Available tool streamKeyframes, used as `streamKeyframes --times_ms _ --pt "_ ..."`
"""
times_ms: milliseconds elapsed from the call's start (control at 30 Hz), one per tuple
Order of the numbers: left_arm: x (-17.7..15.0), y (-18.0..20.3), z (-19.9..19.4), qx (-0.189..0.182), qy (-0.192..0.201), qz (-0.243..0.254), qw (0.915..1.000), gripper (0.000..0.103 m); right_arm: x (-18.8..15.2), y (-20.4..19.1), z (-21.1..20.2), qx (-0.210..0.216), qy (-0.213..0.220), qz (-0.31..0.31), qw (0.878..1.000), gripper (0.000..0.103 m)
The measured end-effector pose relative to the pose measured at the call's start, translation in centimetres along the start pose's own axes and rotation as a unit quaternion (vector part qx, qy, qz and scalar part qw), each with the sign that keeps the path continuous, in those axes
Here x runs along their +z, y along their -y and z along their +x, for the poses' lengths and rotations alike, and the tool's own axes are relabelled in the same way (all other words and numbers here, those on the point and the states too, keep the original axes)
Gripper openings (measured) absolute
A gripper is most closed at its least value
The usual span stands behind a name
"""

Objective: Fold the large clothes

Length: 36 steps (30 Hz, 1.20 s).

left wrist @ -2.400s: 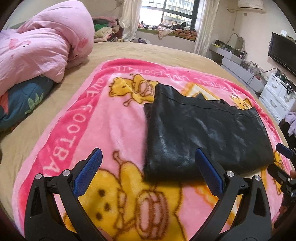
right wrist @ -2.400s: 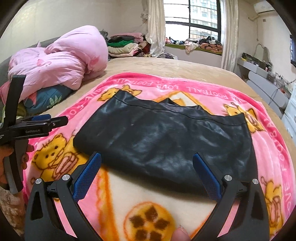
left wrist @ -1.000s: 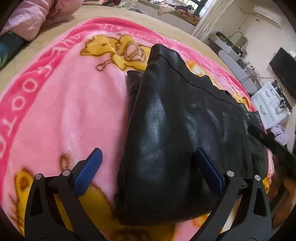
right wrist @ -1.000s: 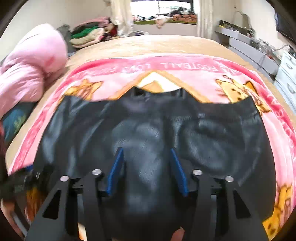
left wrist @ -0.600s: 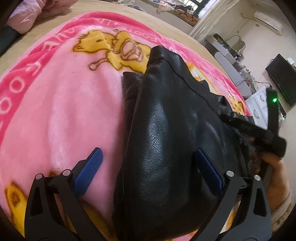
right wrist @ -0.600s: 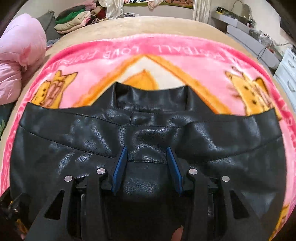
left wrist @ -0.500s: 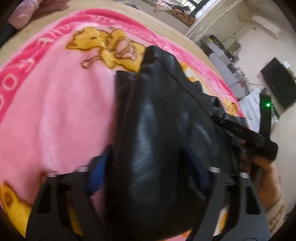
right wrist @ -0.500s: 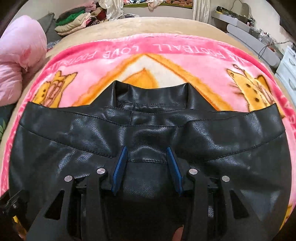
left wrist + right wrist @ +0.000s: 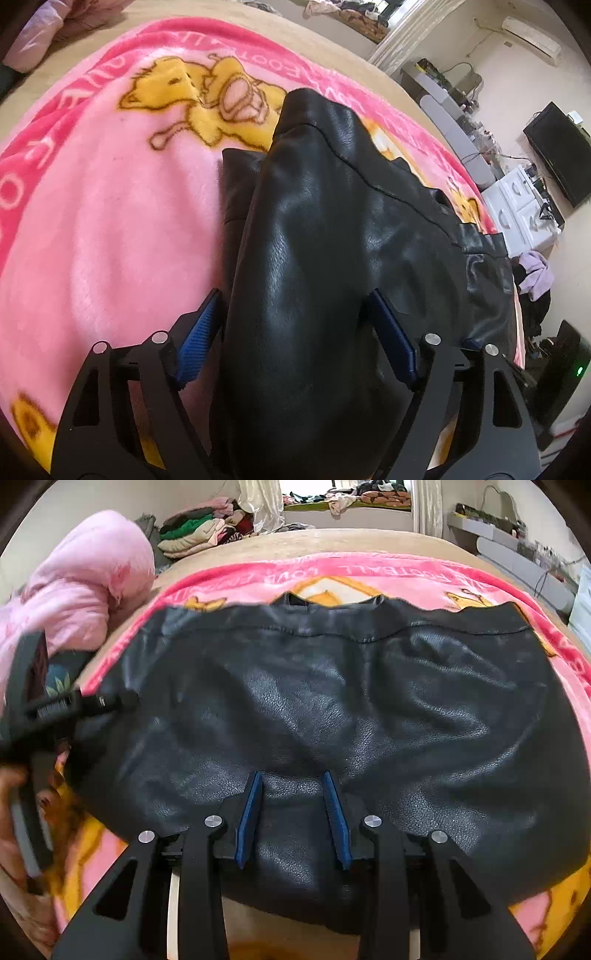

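Observation:
A black leather garment [image 9: 332, 184] lies folded on a pink cartoon blanket [image 9: 110, 221] spread over the bed. My left gripper [image 9: 299, 328] straddles the garment's left end. A thick bulge of leather fills the gap and touches both blue pads, while the jaws are opening slightly. In the right wrist view the garment [image 9: 369, 701] spreads wide across the blanket [image 9: 369, 572]. My right gripper [image 9: 293, 812] is at its near edge, jaws closing on a pinched ridge of leather with creases fanning out. The left gripper [image 9: 122, 701] shows at the garment's left side, held by a hand.
A pink duvet [image 9: 85, 590] is heaped at the bed's left, with a pile of folded clothes [image 9: 199, 528] behind it. White drawers [image 9: 524, 210] and a dark TV [image 9: 557, 151] stand past the bed's right side. Bare tan sheet lies beyond the blanket.
My left jaws came in from wide open onto the garment's end. My right jaws narrowed on the leather, and that gripper drew back from the collar to the near edge.

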<state>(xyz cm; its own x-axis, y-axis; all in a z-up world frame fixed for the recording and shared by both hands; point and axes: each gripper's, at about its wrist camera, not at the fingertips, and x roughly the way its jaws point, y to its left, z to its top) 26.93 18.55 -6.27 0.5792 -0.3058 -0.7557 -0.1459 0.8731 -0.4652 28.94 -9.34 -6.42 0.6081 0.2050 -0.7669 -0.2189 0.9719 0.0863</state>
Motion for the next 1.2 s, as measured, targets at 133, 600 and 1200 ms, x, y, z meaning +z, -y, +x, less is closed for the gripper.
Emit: streamKeyframes --times_ms 133,600,1200 --pt "1.0 -0.7 0.2 -0.008 -0.010 -0.002 0.9999 0.075 0.1 -2.7 -3.4 0.027 0.046 -0.055 0.997 0.073" --pt "3.1 -2.9 -0.6 0.004 -0.012 -0.018 0.9998 0.086 -4.3 -18.6 2.4 -0.060 0.068 -0.398 0.913 0.081" --pt "3.4 -4.7 -0.1 -0.076 -0.026 -0.076 0.9939 0.092 -3.7 -20.0 1.0 -0.095 0.188 -0.416 0.885 0.026"
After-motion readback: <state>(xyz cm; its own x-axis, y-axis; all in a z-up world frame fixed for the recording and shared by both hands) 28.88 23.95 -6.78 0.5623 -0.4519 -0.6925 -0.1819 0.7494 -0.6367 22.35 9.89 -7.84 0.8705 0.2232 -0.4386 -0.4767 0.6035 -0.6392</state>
